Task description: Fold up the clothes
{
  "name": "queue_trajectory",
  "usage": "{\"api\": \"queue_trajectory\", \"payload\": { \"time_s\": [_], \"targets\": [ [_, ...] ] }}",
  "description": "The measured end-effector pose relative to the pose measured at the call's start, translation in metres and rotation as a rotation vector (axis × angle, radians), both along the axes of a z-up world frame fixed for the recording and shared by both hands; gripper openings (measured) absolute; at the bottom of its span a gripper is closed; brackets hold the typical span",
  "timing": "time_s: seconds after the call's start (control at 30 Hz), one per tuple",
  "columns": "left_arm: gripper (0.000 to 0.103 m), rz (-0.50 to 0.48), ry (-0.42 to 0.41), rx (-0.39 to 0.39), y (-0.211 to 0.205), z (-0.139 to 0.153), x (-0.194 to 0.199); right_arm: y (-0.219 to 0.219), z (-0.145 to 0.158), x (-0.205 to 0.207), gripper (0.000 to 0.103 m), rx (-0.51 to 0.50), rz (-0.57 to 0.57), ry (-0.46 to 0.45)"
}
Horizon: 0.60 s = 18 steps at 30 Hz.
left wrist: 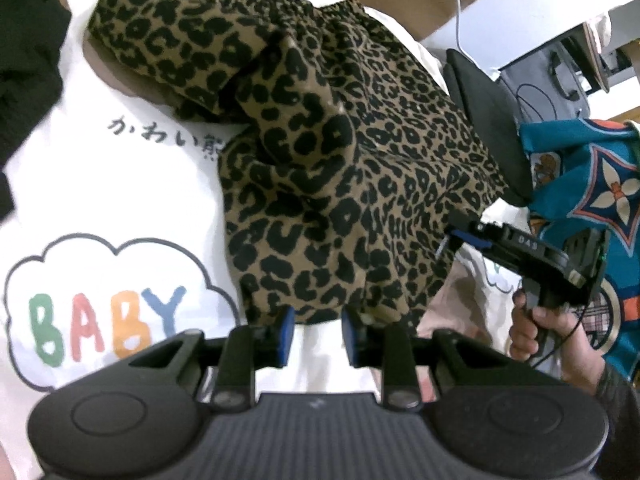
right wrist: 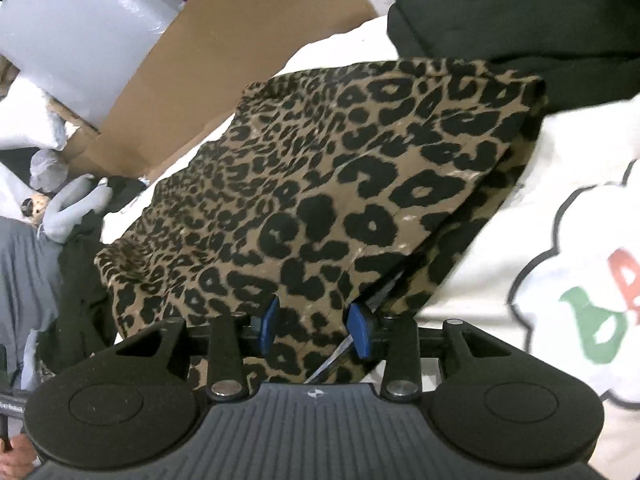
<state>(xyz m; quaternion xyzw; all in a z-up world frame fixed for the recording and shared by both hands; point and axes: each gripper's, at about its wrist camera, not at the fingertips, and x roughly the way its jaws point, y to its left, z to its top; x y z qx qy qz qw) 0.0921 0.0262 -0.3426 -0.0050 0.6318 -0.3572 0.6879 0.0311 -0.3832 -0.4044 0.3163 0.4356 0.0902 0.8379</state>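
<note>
A big white cloth (left wrist: 120,208) covers the surface in front of you, and it has a cloud picture (left wrist: 100,312) with the colourful word BABY inside it. On top of that white cloth lies the leopard-print garment (left wrist: 328,152), bunched up in soft folds, with its gathered stretchy band toward the far edge. A black garment (right wrist: 520,20) sits at the far side of the surface, touching one corner of the leopard-print one. Brown cardboard (right wrist: 224,64) stands past the far edge of the white cloth. A teal patterned cloth (left wrist: 592,184) is off to the right side. Your left gripper (left wrist: 316,332) is just at the near edge of the leopard-print garment, its blue pads (left wrist: 285,334) apart with only white cloth showing between them, so it holds nothing. Your right gripper (right wrist: 316,326) is over the leopard-print garment, and its fingers are apart too; the cloth lies under and between the blue pads, but you cannot tell if they pinch it. Your hand (left wrist: 540,340) holds the right gripper by its handle at the right edge of the left wrist view.
</note>
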Motion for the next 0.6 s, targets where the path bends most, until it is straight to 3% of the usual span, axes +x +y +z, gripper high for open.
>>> {"api": "queue_trajectory", "payload": {
  "time_s": [0.03,0.07,0.3,0.6],
  "targets": [
    [0.027,0.005,-0.006,0.008,0.001,0.002,0.001,0.000,-0.002,0.000,0.019,0.013,-0.003,0.009],
    [0.026,0.012,-0.012,0.017,0.001,0.003,0.002,-0.001,-0.002,-0.001,0.000,0.022,-0.009,0.016],
    [0.026,0.047,-0.071,0.068,0.004,0.012,0.010,-0.018,0.007,-0.018,0.000,0.032,-0.076,0.028],
    [0.026,0.090,-0.074,0.118,0.013,-0.005,0.016,-0.024,0.009,-0.030,0.000,0.033,-0.114,0.009]
  ]
}}
